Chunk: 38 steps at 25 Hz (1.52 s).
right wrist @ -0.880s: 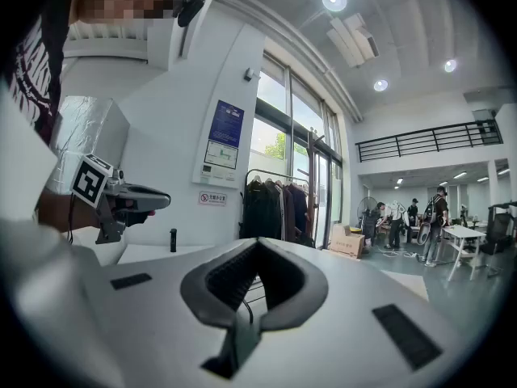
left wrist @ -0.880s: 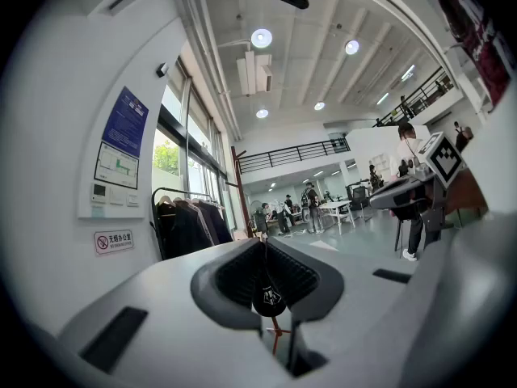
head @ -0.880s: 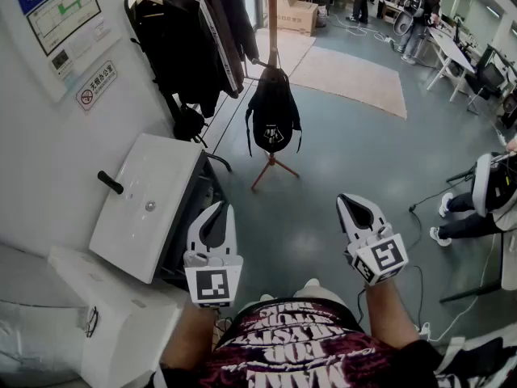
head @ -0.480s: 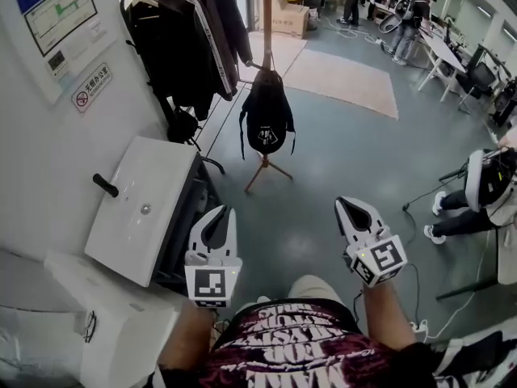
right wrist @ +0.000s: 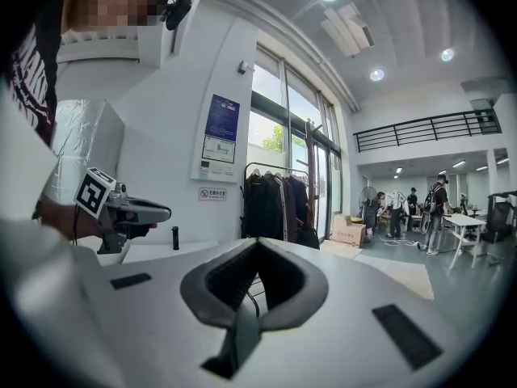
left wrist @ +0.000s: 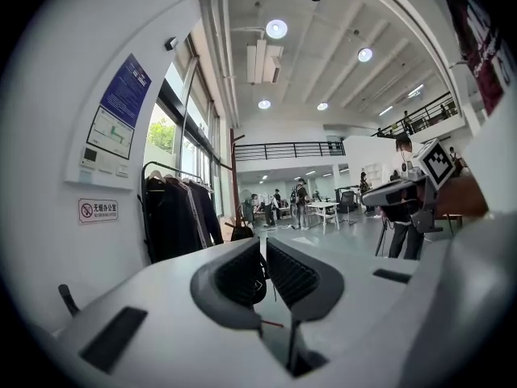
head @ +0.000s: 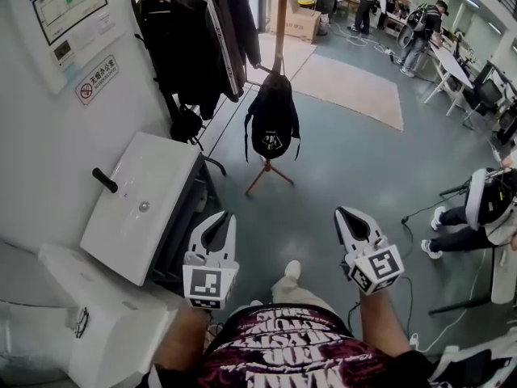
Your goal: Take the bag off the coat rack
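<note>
A black backpack [head: 273, 124] hangs from a hook on the wooden coat rack pole [head: 280, 23], well ahead of me across the grey floor. Both grippers are held low in front of my body, far short of it. My left gripper [head: 220, 221] has its jaws a thin slit apart with nothing between them [left wrist: 263, 245]. The backpack [left wrist: 241, 232] shows small beyond that gripper's left jaw. My right gripper [head: 347, 217] has its jaws closed tip to tip and empty [right wrist: 257, 245]. The backpack [right wrist: 308, 235] is also far off in the right gripper view.
A rail of dark coats [head: 198, 31] stands left of the rack against the wall. A white cabinet [head: 141, 204] juts out at my left. A beige rug [head: 355, 87] and a cardboard box [head: 305, 23] lie beyond. A person [head: 485, 208] sits at the right.
A shoe has come forward between the grippers as I step. Both grippers keep their place in front of me. The backpack still hangs on the rack.
</note>
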Tool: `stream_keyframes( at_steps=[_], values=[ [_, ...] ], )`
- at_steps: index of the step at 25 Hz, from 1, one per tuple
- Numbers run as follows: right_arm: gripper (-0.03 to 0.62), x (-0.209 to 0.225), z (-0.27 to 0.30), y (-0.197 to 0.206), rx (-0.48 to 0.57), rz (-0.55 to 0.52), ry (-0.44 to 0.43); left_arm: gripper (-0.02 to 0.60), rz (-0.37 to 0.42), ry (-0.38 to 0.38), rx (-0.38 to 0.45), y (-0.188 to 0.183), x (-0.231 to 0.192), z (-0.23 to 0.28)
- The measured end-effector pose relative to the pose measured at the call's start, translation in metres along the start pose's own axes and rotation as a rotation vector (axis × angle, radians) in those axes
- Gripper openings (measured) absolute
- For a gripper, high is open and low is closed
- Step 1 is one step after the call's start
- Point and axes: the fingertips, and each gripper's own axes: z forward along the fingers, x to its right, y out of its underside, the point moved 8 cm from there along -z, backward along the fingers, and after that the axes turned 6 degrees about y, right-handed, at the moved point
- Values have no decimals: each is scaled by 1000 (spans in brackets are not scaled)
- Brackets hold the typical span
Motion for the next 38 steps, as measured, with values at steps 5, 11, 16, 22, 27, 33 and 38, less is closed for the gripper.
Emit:
stream_keyframes(
  at_steps=[5,11,16,22,27,33,38],
  values=[
    [5,19,23,4,3,22,-26,28,-10,-6,-11,-2,-6,24],
    [5,49,54,5,9,39,-52,29,24,3,-35,-6,-9,61],
    [5,74,81,11,2,44,-79,29,25,6,-31,-7,-9,96],
    [5,101,113,13,-5,51,-112,28,13,-68,-42,-11,-19,131],
    [5,121,134,12,-8,50,-133,28,-4,-103,-48,-14,-25,155],
    [5,149,158,14,-20,52,-155,28,75,-142,-82,-19,-21,190],
    [5,172,174,11,-12,46,-185,28,66,-168,-85,-22,-20,215]
  ],
)
